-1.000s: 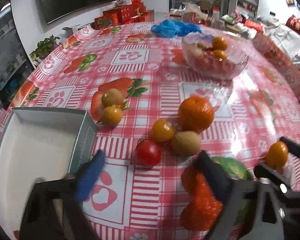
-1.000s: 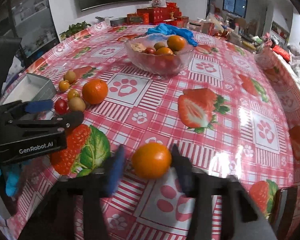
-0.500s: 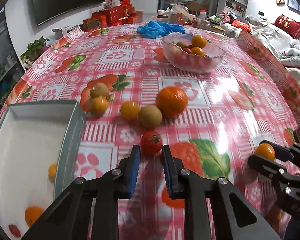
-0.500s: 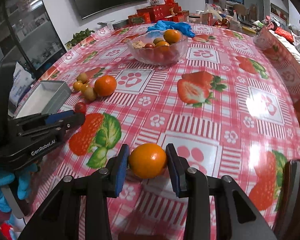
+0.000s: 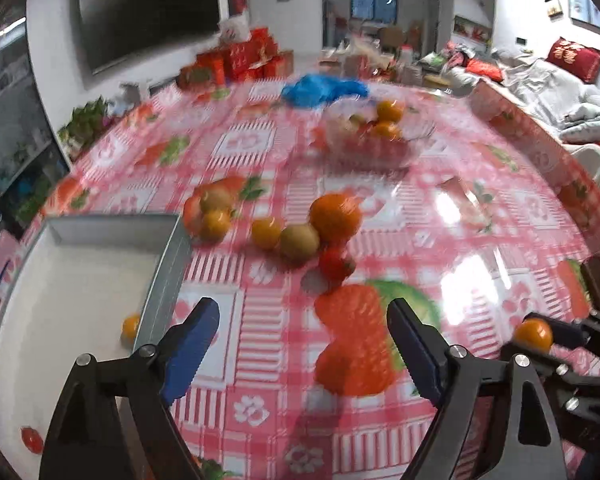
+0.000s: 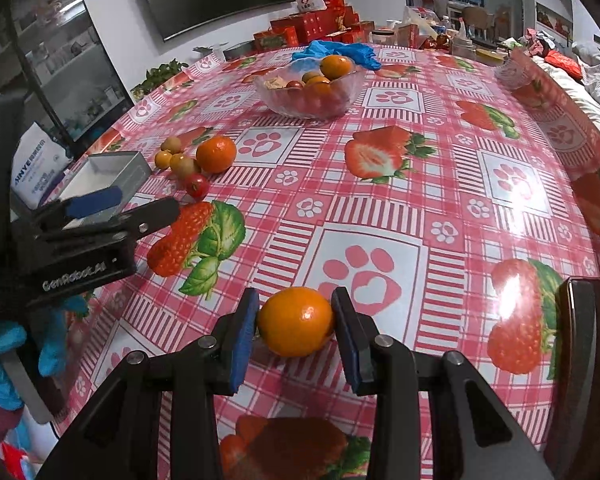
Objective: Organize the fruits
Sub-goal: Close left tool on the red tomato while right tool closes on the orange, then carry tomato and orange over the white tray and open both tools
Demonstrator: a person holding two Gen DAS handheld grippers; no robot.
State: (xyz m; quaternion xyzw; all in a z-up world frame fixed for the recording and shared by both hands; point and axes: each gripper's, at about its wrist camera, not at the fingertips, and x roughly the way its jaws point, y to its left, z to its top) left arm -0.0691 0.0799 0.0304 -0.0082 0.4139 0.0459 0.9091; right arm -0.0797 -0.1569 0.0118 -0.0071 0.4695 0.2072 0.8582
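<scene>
Left wrist view: blurred, looks down onto a round desk (image 5: 500, 216) under a pink checked cloth printed with strawberries and paw marks. Holds a grey tray (image 5: 168, 264) at the near left edge, white inside, with one small orange fruit (image 5: 130, 327) against its right wall and a red one (image 5: 31, 439) at the near corner. Carries a clear glass bowl (image 6: 342, 98) of mixed fruit toward the far side, blue plastic (image 6: 336, 51) just behind it. Shows a loose cluster between tray and bowl: a large orange (image 6: 216, 154), a brown kiwi (image 6: 182, 164) touching it, small yellow-orange fruits (image 6: 163, 159) beside, a cherry tomato (image 6: 197, 186) nearest. Has the left hand-held gripper (image 5: 302, 344) spread wide above bare cloth just right of the tray, jaws just opened again, nothing between them, well short of the tomato. Right wrist view: has the right hand-held gripper (image 6: 295, 322) clamped narrow on a small orange (image 6: 295, 321), both blue pads pressing its sides, lifted just clear of the cloth. Catches a blue-gloved hand (image 6: 4, 344) under the left tool.
</scene>
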